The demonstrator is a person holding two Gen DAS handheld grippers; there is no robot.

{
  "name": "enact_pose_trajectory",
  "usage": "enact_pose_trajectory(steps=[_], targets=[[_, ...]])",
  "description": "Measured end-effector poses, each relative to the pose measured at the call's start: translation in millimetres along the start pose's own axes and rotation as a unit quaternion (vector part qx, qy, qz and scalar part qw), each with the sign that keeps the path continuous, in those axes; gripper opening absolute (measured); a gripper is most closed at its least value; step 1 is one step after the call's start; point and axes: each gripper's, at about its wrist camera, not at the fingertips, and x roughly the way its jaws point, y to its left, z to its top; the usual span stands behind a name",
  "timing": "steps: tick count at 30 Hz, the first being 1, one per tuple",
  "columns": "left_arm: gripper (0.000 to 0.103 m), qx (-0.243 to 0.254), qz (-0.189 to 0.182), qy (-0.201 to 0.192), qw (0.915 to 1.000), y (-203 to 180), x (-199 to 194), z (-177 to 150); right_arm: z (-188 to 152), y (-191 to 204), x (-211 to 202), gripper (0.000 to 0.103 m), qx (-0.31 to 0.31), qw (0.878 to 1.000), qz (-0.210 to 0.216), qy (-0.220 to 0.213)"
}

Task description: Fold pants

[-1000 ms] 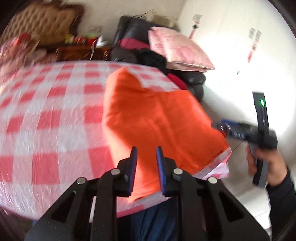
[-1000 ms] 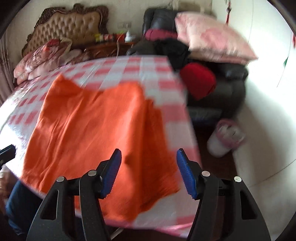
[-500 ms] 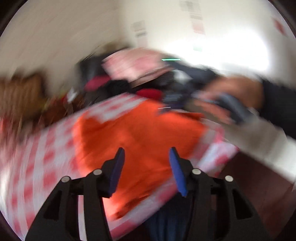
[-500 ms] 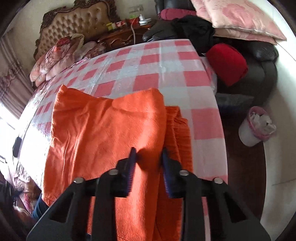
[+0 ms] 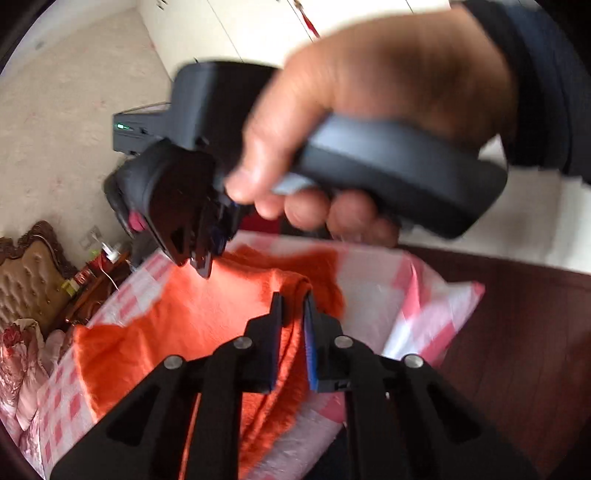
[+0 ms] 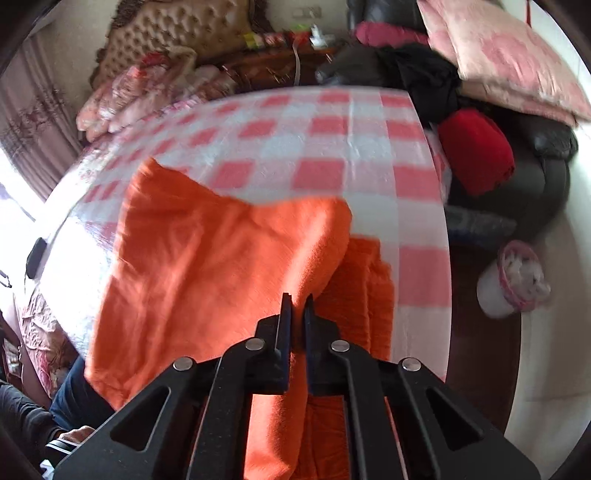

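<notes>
Pants of bright orange cloth lie spread on the red-and-white checked tablecloth, at the near edge of the table and towards its right corner. One layer is lifted and doubled over, so that a raised fold runs along the right side of the pants, with a second strip of orange lying flat on the tablecloth just beside it.

At that fold the right gripper points steeply down, its black frame filling the bottom of its own view. Its jaws have just been closing and now stand nearly together, clamped on the raised edge of the pants; orange cloth fills the narrow slot between them.

In the left wrist view the left gripper points down at a shallower angle, from beyond the table's corner, towards the same side of the pants. Its jaws have also just been closing and now pinch a bunched ridge of orange cloth, which shows in the slim gap between the blue pads.

Above the pants in that view, a bare hand with a dark sleeve wraps the handle of the right gripper, whose tip comes down onto the cloth.

Beyond the tablecloth stand a tufted headboard and a pink pillow; a lined bin sits on the floor to the right.
</notes>
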Motion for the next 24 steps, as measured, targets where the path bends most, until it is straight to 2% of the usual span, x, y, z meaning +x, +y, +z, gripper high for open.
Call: enact_pose_trajectory(steps=[3, 6, 7, 8, 9, 10, 11, 13, 14, 15, 16, 17, 18, 19, 20, 21, 23, 24], targets=[[0.010, -0.019, 0.015, -0.016, 0.9996, 9, 1, 15, 15, 1, -14, 0.006, -0.004, 1.000, -0.001, -0.025], [0.011, 0.001, 0.003, 0.007, 1.0000, -3, 25, 17, 15, -7, -2, 0.006, -0.004, 1.000, -0.029, -0.009], [0.015, 0.006, -0.003, 0.016, 0.9999, -7, 32, 15, 12, -13, 7, 0.006, 0.002, 0.999, -0.034, 0.002], [0.025, 0.006, -0.019, 0.028, 0.9994, -9, 36, 11, 6, -20, 18, 0.006, 0.010, 0.999, -0.041, 0.019], [0.039, -0.001, -0.027, 0.028, 0.9993, -7, 31, 8, 1, -23, 23, 0.006, 0.013, 0.999, -0.043, 0.025], [0.046, -0.013, -0.028, 0.014, 0.9994, 0, 19, 5, -4, -25, 25, 0.006, 0.017, 0.999, -0.043, 0.022], [0.051, -0.032, -0.028, -0.001, 0.9991, 10, 5, 1, -8, -27, 22, 0.007, 0.022, 0.999, -0.040, 0.011], [0.051, -0.092, -0.033, -0.023, 0.9950, 44, -23, -8, -15, -32, 9, 0.016, 0.037, 0.998, -0.038, -0.018], [0.049, -0.155, -0.035, -0.025, 0.9870, 78, -34, -15, -20, -32, 2, 0.020, 0.039, 0.998, -0.047, -0.032], [0.038, -0.208, -0.038, -0.021, 0.9772, 107, -35, -23, -28, -32, -5, 0.026, 0.044, 0.996, -0.060, -0.046], [0.029, -0.262, -0.045, -0.012, 0.9640, 140, -31, -31, -34, -31, -5, 0.026, 0.045, 0.996, -0.065, -0.049], [0.016, -0.322, -0.046, 0.006, 0.9455, 184, -18, -45, -41, -31, -5, 0.026, 0.047, 0.995, -0.074, -0.048], [0.011, -0.351, -0.037, 0.015, 0.9355, 212, -7, -56, -49, -30, -3, 0.026, 0.052, 0.994, -0.089, -0.045], [0.010, -0.366, -0.030, 0.023, 0.9297, 236, 4, -65, -55, -30, 0, 0.026, 0.059, 0.993, -0.092, -0.040], [0.010, -0.378, -0.048, 0.044, 0.9236, 260, 24, -74, -60, -30, 2, 0.026, 0.066, 0.993, -0.091, -0.038], [0.010, -0.397, -0.074, 0.067, 0.9123, 280, 44, -85, -65, -29, 2, 0.026, 0.073, 0.992, -0.092, -0.039], [0.006, -0.429, -0.052, 0.115, 0.8944, 315, 82, -105, -69, -28, 2, 0.026, 0.085, 0.991, -0.093, -0.039], [0.003, -0.456, -0.058, 0.127, 0.8790, 329, 96, -118, -70, -27, 2, 0.026, 0.087, 0.991, -0.092, -0.038]])
